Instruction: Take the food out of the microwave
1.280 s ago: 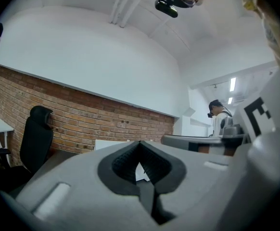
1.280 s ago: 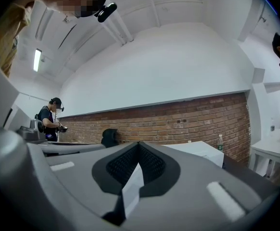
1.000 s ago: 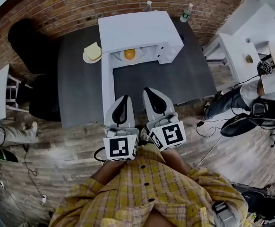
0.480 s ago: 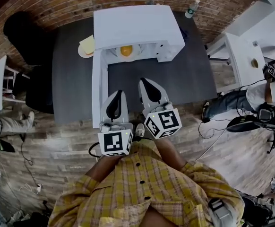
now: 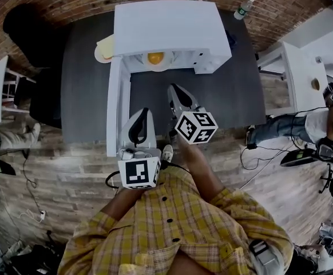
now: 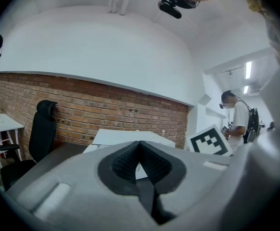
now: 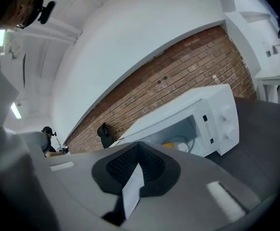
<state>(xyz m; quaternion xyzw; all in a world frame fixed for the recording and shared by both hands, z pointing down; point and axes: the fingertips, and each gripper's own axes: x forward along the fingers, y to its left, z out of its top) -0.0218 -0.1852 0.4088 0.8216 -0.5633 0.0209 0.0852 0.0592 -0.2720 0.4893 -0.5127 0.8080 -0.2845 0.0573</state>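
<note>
**Stock of the scene: open microwave, food inside, both your grippers shut and empty**

**Surface and room.** In the head view, a dark grey matte table top (image 5: 212,102) fills the upper middle of the frame. A red-brown brick wall (image 5: 69,4) curves along the top edge. A pale wood-plank floor (image 5: 58,176) with loose cables lies below the table. A black office chair (image 5: 32,39) sits at upper left and a white side table (image 5: 301,79) at right. A seated person (image 5: 321,125) is at the right edge. Two clear plastic bottles (image 5: 244,7) stand at the top, behind the oven.

**Microwave.** The white box-shaped microwave (image 5: 169,27) sits at upper centre. Its white door (image 5: 114,107) is swung open down the left.

**Task item.** The round orange-yellow food (image 5: 154,57) lies on a white plate (image 5: 165,63) in the open cavity. A second plate holding a pale yellow slab (image 5: 103,49) peeks out at the oven's left side.

**Grippers.**
- Your left gripper (image 5: 143,112) has its jaws pressed together on nothing. It shows just right of the door and well below the food.
- Your right gripper (image 5: 172,87) is also closed and empty. It is over bare table below the cavity, nearer the food but still apart from it.

**Writing.** The gripper cubes show only black-and-white square markers. The oven's control panel (image 7: 225,119), seen in the right gripper view, has two dials. Its print is too small to read.
</note>
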